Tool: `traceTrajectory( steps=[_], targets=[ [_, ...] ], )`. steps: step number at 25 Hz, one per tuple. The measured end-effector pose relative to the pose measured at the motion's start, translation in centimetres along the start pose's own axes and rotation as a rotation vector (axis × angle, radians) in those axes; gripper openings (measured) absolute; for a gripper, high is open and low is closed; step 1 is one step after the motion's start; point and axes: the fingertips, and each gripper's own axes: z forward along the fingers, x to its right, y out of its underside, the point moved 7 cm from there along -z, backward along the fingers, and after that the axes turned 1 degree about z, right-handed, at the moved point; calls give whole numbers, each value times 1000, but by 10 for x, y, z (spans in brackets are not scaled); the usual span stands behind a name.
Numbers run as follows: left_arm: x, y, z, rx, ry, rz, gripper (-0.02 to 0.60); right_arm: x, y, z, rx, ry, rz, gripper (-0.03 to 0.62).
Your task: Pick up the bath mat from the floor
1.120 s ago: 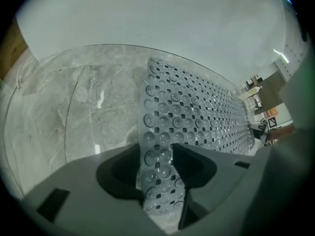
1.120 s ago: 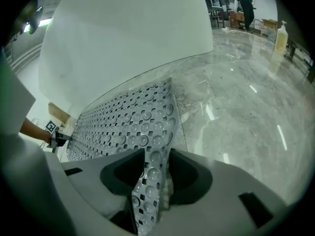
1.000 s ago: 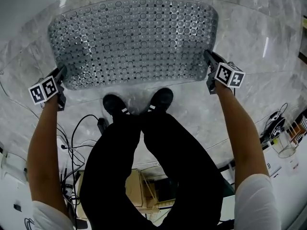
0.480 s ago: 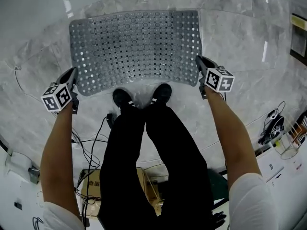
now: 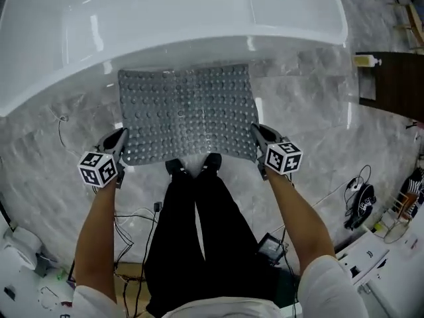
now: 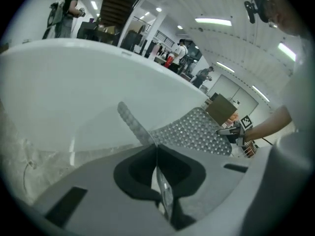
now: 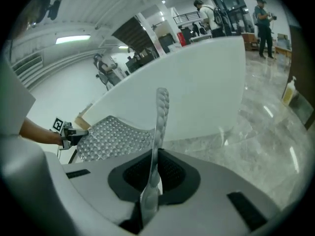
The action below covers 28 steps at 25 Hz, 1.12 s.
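Both claws are now clenched on the grey, perforated rubber bath mat [image 5: 189, 108] with its rows of round studs. The left claw [image 5: 116, 142] stood half open a second ago at the mat's near left corner and has closed onto that corner. The right claw [image 5: 260, 136] was already nearly closed and has finished closing on the near right corner. Confirm this in each gripper view: a thin strip of mat edge runs between the pressed pads of the left claw [image 6: 158, 173] and of the right claw [image 7: 151, 176], with no gap visible. Your viewpoint is also higher than before: the mat looks smaller, and the glossy white bathtub [image 5: 172, 25] has come into the head view beyond it. Your black shoes [image 5: 193, 167] stand just beside its near edge. That near edge spans between the two claws, raised above the grey veined marble floor [image 5: 311, 111]. Whether the far edge, next to the bathtub wall, is clear of the floor cannot be told from these views. Treat the grasp as made and the lift as started, not finished. The next move probably calls for an even raise of both claws, because the limp sheet is held only by thin corner strips and an uneven pull could slip one out.
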Motion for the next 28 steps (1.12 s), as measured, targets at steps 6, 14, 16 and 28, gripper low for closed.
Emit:
traceTrajectory(
  steps=[6, 14, 16, 28],
  targets=[
    [83, -101, -151, 180, 36, 78, 18, -90, -120, -150, 218, -66, -100, 40],
    [196, -252, -346, 392, -29, 334, 18, -223, -248, -324, 463, -148, -275, 40],
    [220, -276, -377, 445, -32, 396, 18, -249, -260, -352, 536, -157, -287, 40],
    [351, -312, -511, 711, -68, 622, 18, -333, -277, -482, 817, -185, -512, 40]
  ],
)
